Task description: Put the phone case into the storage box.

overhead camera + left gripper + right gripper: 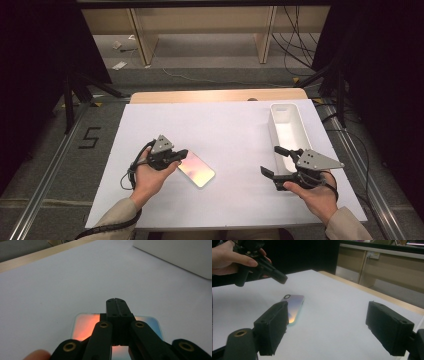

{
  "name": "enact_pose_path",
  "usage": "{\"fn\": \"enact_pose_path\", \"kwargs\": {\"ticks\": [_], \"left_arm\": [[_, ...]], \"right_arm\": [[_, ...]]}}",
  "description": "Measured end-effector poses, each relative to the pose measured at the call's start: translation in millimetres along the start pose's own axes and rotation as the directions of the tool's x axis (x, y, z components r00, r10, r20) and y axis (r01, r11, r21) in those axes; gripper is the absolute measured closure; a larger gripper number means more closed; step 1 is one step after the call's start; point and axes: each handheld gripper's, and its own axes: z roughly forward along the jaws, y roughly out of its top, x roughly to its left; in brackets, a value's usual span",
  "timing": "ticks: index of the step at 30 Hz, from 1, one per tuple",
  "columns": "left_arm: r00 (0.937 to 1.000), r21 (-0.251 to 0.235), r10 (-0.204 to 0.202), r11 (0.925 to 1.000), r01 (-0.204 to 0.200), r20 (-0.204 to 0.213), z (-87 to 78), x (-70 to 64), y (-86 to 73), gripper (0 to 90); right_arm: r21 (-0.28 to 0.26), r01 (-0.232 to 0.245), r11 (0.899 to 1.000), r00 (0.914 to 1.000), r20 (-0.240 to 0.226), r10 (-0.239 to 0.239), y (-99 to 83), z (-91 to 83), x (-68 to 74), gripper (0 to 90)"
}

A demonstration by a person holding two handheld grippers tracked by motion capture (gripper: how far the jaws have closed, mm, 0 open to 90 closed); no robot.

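One white sheet covers most of the worktop [165,200], and a long white bin [287,131] stands along its right edge, running from the far right corner toward the near side. Between the two hands, left of the worktop's middle, lies a phone case [196,169], flat and shimmering pink-blue; its long axis runs diagonally, from the left hand toward the near right corner. The left tongs [179,155] are much the nearer: they hover over the case's far-left end, jaws pressed together with nothing between them, pointing along the case. The right tongs [274,161] are held well apart from the case, beside the bin's near end, jaws spread wide and aimed leftward toward it.
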Motion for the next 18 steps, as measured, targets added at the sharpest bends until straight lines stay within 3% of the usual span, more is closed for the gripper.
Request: {"fn": "enact_pose_path", "kwargs": {"ticks": [4, 10, 18], "left_arm": [[0.9998, 0.029, -0.003, 0.9996, 0.002, 0.017, 12.4, -6.1, 5.0, 90.0], [0.9982, 0.049, 0.034, 0.9982, -0.037, 0.049, 27.8, -15.8, 11.7, 90.0], [0.9969, 0.094, 0.044, 0.9943, -0.050, 0.066, 46.0, -23.8, 13.2, 90.0]], "right_arm": [[0.001, -0.006, 1.000, 1.0000, -0.002, 0.006, -0.4, 0.0, -0.1, 19.2], [-0.001, -0.005, 1.000, 1.0000, -0.002, 0.005, -0.4, 0.1, -0.2, 19.2], [-0.001, -0.006, 1.000, 1.0000, -0.001, 0.006, -0.6, 0.1, -0.2, 19.3]]}}
